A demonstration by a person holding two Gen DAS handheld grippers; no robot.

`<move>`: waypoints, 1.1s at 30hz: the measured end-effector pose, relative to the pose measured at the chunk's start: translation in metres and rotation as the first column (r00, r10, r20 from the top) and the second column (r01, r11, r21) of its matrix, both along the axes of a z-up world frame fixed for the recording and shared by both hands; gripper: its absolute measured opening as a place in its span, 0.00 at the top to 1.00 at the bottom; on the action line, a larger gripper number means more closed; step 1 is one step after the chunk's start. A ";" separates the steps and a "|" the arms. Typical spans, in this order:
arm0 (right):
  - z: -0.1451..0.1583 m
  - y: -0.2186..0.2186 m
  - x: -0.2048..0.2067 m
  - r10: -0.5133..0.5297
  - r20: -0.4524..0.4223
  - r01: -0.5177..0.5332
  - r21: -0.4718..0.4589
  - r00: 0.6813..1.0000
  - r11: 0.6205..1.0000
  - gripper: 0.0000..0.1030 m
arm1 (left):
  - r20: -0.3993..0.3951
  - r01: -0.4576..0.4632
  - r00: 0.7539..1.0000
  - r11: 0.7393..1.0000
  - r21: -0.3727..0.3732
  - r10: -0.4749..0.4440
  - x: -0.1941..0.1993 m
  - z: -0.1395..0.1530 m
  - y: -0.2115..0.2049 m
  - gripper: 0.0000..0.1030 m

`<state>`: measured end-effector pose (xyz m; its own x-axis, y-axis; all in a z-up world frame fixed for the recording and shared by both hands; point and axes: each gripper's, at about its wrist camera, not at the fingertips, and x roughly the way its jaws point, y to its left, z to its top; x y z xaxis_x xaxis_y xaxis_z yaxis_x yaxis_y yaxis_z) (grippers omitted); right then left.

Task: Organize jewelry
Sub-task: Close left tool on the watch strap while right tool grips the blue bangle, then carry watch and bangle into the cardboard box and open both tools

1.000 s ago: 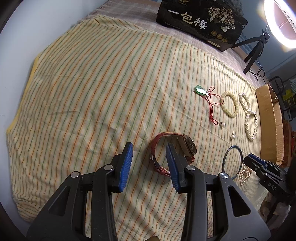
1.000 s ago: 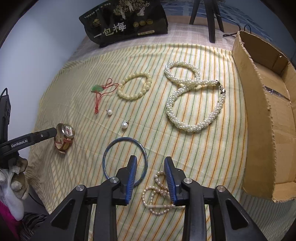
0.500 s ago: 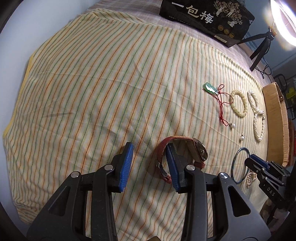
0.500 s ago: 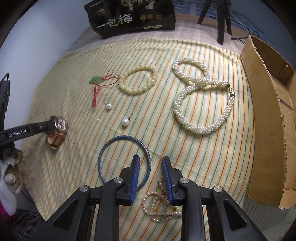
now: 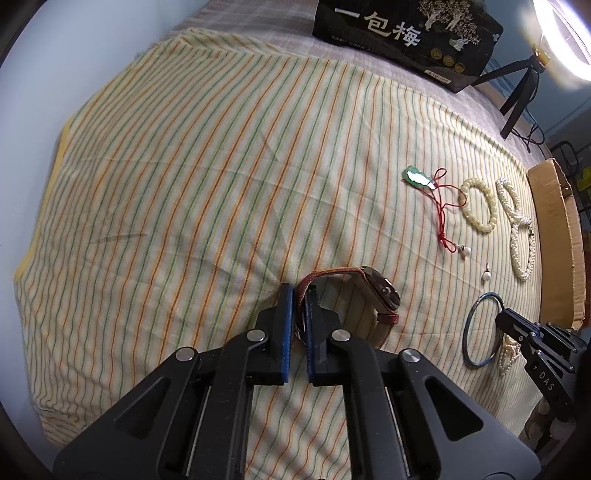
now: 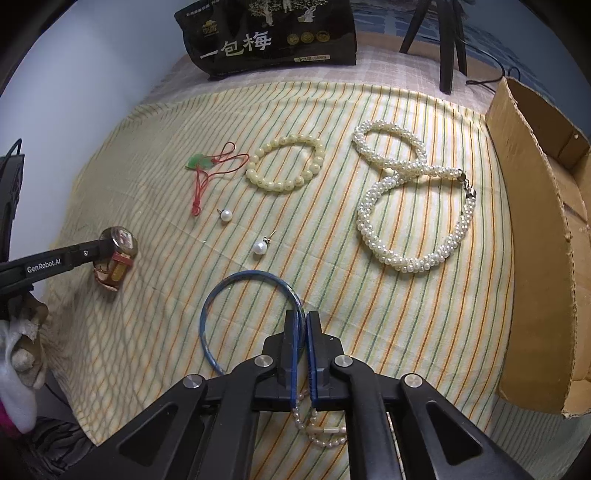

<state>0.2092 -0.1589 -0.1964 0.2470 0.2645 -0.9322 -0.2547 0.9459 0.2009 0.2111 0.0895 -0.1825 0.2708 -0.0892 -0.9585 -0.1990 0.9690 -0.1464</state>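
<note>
- Pinching the red leather strap of the brown-faced wristwatch (image 5: 369, 295), your left gripper (image 5: 300, 295) has just closed its blue pads on the band; the watch sits near the middle of the striped yellow cloth (image 5: 207, 192).
- Your right gripper (image 6: 303, 325) has just clamped onto the thin blue bangle (image 6: 236, 284) at the ring's right side, with a small pink-white pearl strand (image 6: 325, 432) lying under and behind the jaws.
- To your left, the cloth lies bare all the way to its edge, giving open room.
- Ahead of the bangle lie two loose pearl stud earrings (image 6: 259, 246), a green pendant on red cord (image 6: 201, 162), a cream bead bracelet (image 6: 284, 162) and a thick white pearl rope necklace (image 6: 413, 206), all apart from one another.
- An open brown cardboard box (image 6: 535, 236) stands along the right edge of the cloth, just beside the necklace.
- A black printed bag (image 6: 266, 33) and a tripod (image 6: 447, 44) stand past the far edge.
</note>
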 end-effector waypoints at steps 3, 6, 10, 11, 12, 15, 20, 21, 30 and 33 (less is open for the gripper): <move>0.003 -0.004 -0.002 -0.004 0.000 0.004 0.022 1.000 1.000 0.99 | 0.017 -0.007 1.000 1.000 0.004 0.007 -0.003 0.006 0.000 0.96; 0.008 -0.006 -0.003 -0.005 0.005 0.005 0.043 1.000 0.999 0.99 | 0.038 -0.011 0.999 1.000 0.007 0.011 -0.007 0.014 0.000 0.96; 0.021 -0.008 -0.007 0.001 0.026 -0.002 0.065 1.000 0.998 0.99 | 0.078 -0.011 0.997 1.000 0.006 0.010 -0.011 0.028 -0.002 0.97; 0.025 -0.010 -0.007 0.003 0.035 -0.005 0.069 0.999 0.998 0.99 | 0.090 -0.012 0.996 1.000 0.004 0.011 -0.012 0.031 -0.002 0.97; 0.028 -0.013 -0.010 0.004 0.040 -0.007 0.072 0.999 0.997 0.99 | 0.105 -0.014 0.994 1.000 -0.001 0.014 -0.013 0.037 -0.003 0.97; 0.036 -0.017 -0.014 0.000 0.060 -0.005 0.082 0.998 0.997 0.99 | 0.129 -0.017 0.991 1.000 -0.017 0.019 -0.015 0.047 -0.004 0.97; 0.050 -0.025 -0.021 -0.011 0.085 0.002 0.104 0.996 0.995 0.99 | 0.160 -0.015 0.987 0.999 -0.045 0.022 -0.017 0.061 -0.009 0.97; 0.054 -0.027 -0.022 -0.013 0.095 0.002 0.109 0.995 0.994 0.99 | 0.166 -0.012 0.986 0.999 -0.051 0.020 -0.017 0.064 -0.011 0.97; 0.088 -0.049 -0.027 -0.047 0.169 0.023 0.136 0.985 0.990 0.99 | 0.213 0.037 0.977 0.997 -0.069 -0.022 -0.026 0.084 -0.045 0.97; 0.102 -0.063 -0.029 -0.072 0.195 0.042 0.153 0.978 0.987 0.99 | 0.229 0.061 0.972 0.995 -0.076 -0.042 -0.027 0.091 -0.061 0.97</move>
<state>0.1797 -0.2222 -0.0949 0.4423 0.3751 -0.8147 -0.2502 0.9239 0.2896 0.1838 0.0284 -0.0916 0.4738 -0.1840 -0.8612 -0.1019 0.9599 -0.2611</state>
